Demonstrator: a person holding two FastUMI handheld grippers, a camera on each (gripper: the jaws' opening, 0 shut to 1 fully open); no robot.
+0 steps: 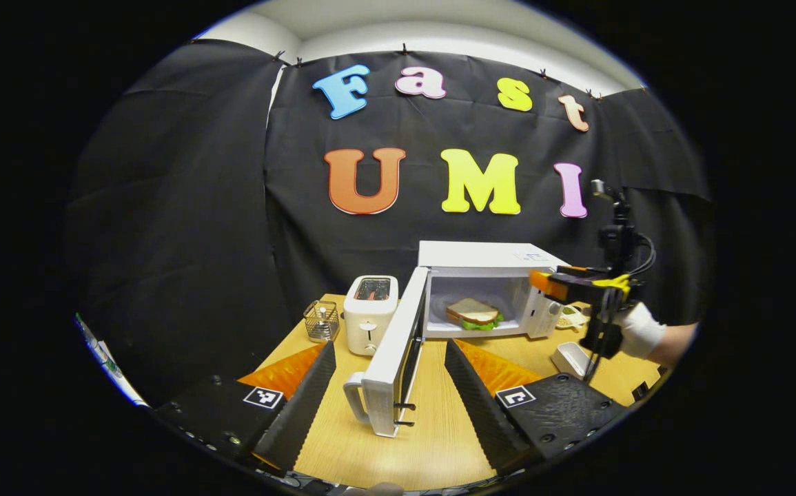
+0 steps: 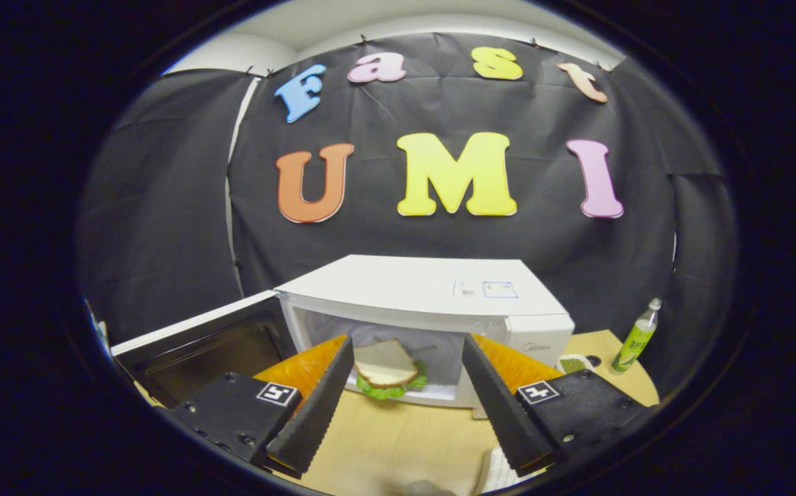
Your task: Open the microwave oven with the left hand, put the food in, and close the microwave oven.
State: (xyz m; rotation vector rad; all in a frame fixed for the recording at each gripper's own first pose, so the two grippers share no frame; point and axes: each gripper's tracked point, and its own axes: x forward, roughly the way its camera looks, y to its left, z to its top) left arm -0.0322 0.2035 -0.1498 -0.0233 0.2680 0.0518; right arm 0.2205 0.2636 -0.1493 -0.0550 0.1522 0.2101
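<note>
The white microwave (image 1: 487, 256) stands on the wooden table with its door (image 1: 392, 348) swung wide open to the left. A sandwich (image 1: 473, 313) with lettuce lies inside the cavity. My left gripper (image 1: 391, 348) is open, and the door's free edge with its handle (image 1: 355, 399) stands between the spread fingers without being pinched. In the right gripper view the microwave (image 2: 425, 289) is close ahead, the sandwich (image 2: 387, 368) just beyond my open, empty right gripper (image 2: 408, 344). The right gripper (image 1: 577, 282) also appears by the microwave's right side, held by a gloved hand (image 1: 635, 331).
A white toaster (image 1: 370, 313) and a small wire holder (image 1: 320, 320) stand left of the door. A small white dish (image 1: 570, 358) and a plate (image 1: 570, 317) lie right of the microwave. A green bottle (image 2: 635, 337) stands at the table's far right.
</note>
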